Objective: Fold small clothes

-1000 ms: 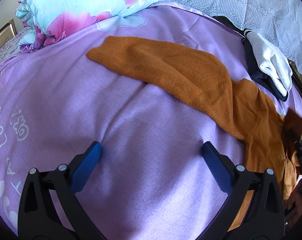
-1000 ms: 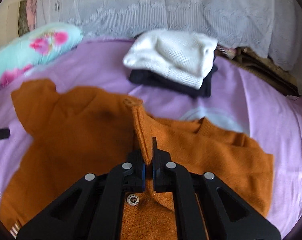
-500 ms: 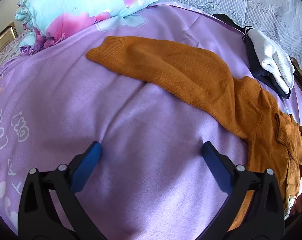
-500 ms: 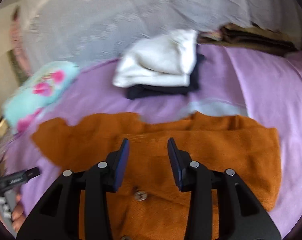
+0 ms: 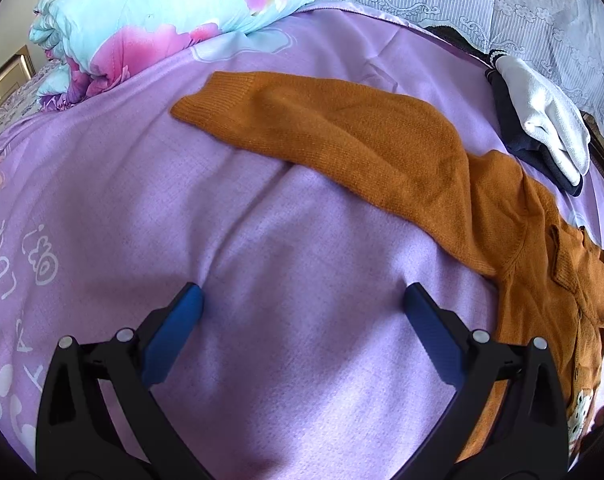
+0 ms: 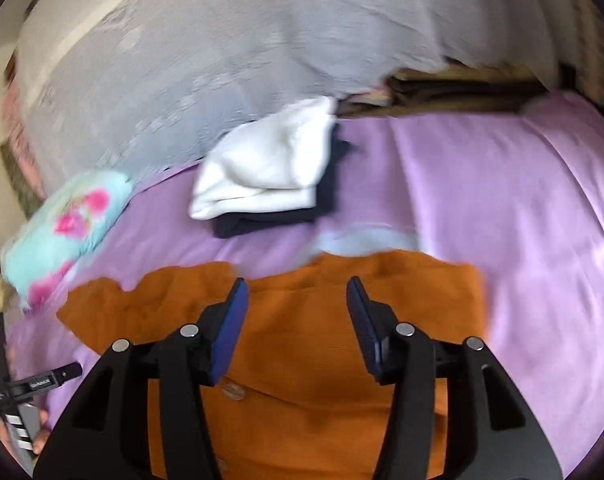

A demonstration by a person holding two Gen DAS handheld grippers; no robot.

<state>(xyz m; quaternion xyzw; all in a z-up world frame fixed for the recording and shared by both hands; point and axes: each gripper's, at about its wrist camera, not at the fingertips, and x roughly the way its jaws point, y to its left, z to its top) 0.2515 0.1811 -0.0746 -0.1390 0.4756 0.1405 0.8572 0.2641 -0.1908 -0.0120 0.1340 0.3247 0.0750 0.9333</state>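
Observation:
An orange knitted cardigan (image 5: 382, 152) lies spread on the purple bed sheet (image 5: 181, 220); its long sleeve stretches toward the upper left of the left wrist view and its buttoned body runs down the right edge. My left gripper (image 5: 302, 300) hovers open over bare sheet, just left of the cardigan's body. In the right wrist view the cardigan (image 6: 297, 340) lies flat beneath my right gripper (image 6: 295, 292), which is open with nothing between its fingers. That view is motion-blurred.
A folded white garment (image 6: 269, 164) sits on a folded dark one (image 6: 261, 222) at the back of the bed. A floral quilt (image 5: 161, 20) is rolled at the far left. A lace curtain (image 6: 221, 40) hangs behind. A person's hand holding the other gripper (image 6: 33, 384) shows at lower left.
My right gripper let go of the cardigan's front edge, opened and lifted; the flap now lies flat. The left gripper has stayed in place, open.

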